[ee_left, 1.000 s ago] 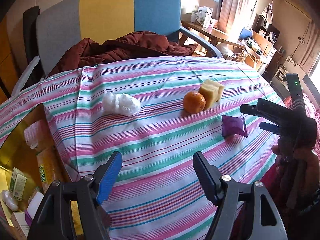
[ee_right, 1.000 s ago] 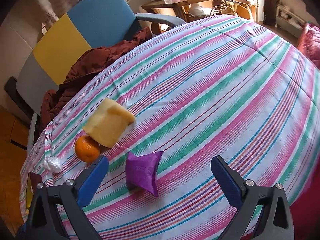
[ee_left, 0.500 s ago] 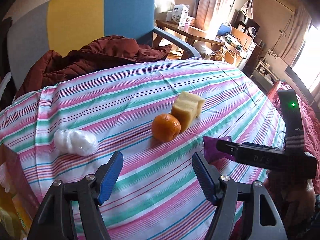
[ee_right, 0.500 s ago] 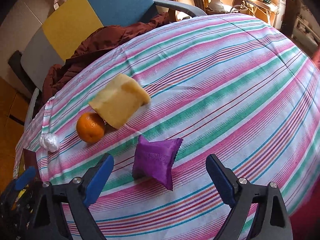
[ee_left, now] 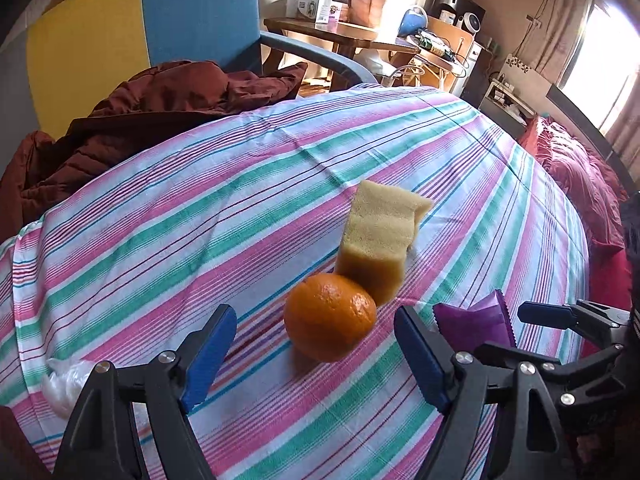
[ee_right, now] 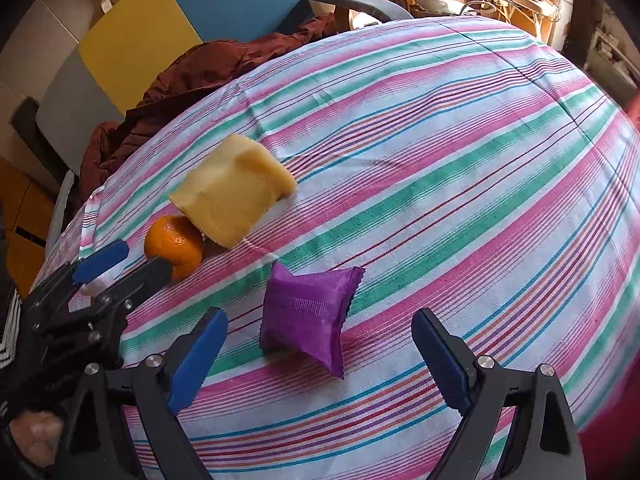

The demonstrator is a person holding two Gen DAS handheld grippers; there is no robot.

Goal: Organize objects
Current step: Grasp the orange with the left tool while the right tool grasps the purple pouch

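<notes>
Orange fruit [ee_left: 330, 316] now sits between the left gripper's [ee_left: 314, 354] fingers, which have just been widening and grasp nothing; that hand has swung across from the white wad [ee_left: 64, 380]. Right gripper [ee_right: 318, 358] hangs released over the purple packet [ee_right: 308, 312]. Two pickups look imminent.

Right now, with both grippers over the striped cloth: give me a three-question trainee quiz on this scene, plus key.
1. True or false: the orange touches the sponge.
2. Which item lies in front of the right gripper? A) purple packet B) white plastic wad C) brown jacket
3. Fill in: the left gripper is ____ and holds nothing.

Key: 1 true; 2 A; 3 open.
</notes>
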